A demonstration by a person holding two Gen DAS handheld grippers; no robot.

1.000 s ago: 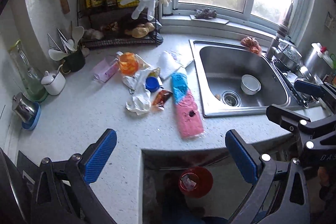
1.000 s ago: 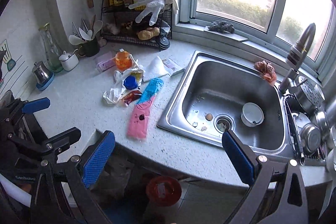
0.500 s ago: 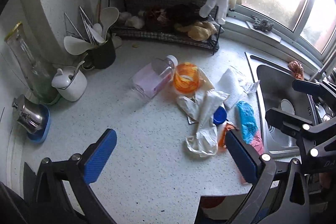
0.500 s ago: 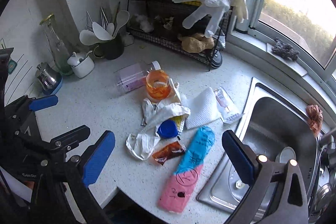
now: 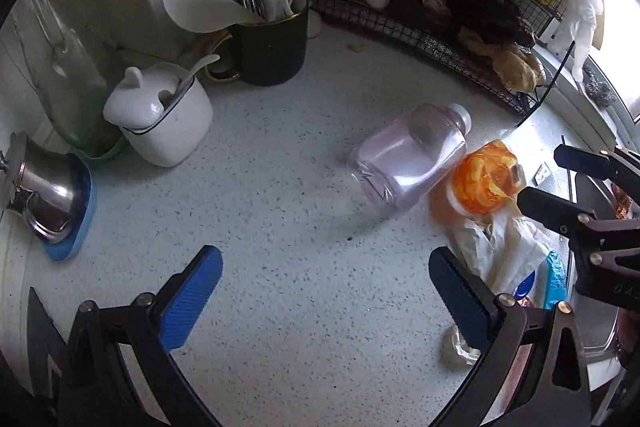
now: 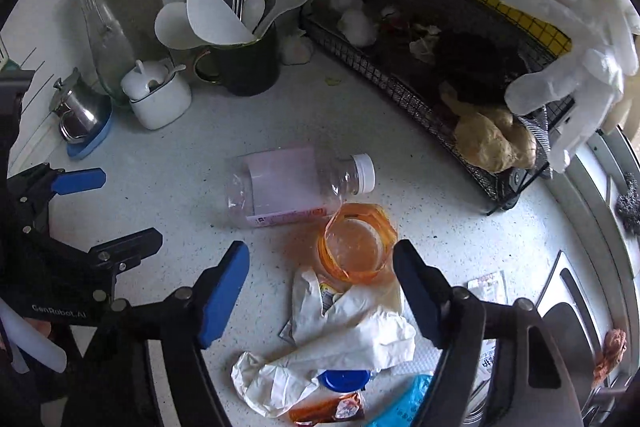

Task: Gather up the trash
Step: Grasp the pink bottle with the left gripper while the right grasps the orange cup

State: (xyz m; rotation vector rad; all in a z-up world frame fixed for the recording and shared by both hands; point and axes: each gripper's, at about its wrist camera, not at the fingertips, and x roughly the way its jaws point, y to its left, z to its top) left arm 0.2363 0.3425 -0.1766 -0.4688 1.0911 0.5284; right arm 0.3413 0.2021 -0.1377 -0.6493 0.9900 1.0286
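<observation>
A clear plastic bottle (image 5: pixel 408 163) with a pink label and white cap lies on its side on the speckled counter (image 5: pixel 280 267); it also shows in the right wrist view (image 6: pixel 292 193). An orange plastic cup (image 6: pixel 354 245) lies beside it (image 5: pixel 484 181). Crumpled white plastic wrap (image 6: pixel 340 339), a blue cap (image 6: pixel 344 379), a brown sauce packet (image 6: pixel 328 411) and a blue wrapper (image 6: pixel 404 407) lie in front. My left gripper (image 5: pixel 324 303) is open, near the bottle. My right gripper (image 6: pixel 320 291) is open, straddling the cup and wrap from above.
A dark utensil holder (image 5: pixel 268 51), white sugar pot (image 5: pixel 164 123), glass carafe (image 5: pixel 64 75) and steel jug (image 5: pixel 44 195) stand at the left. A wire rack (image 6: pixel 440 79) with a hanging white glove (image 6: pixel 576 75) stands behind. The sink edge (image 6: pixel 568 299) lies right.
Both grippers have moved forward and down toward the counter, so the bottle, cup and wrap now loom large. The sink and floor bin have left view. Both stay open.
</observation>
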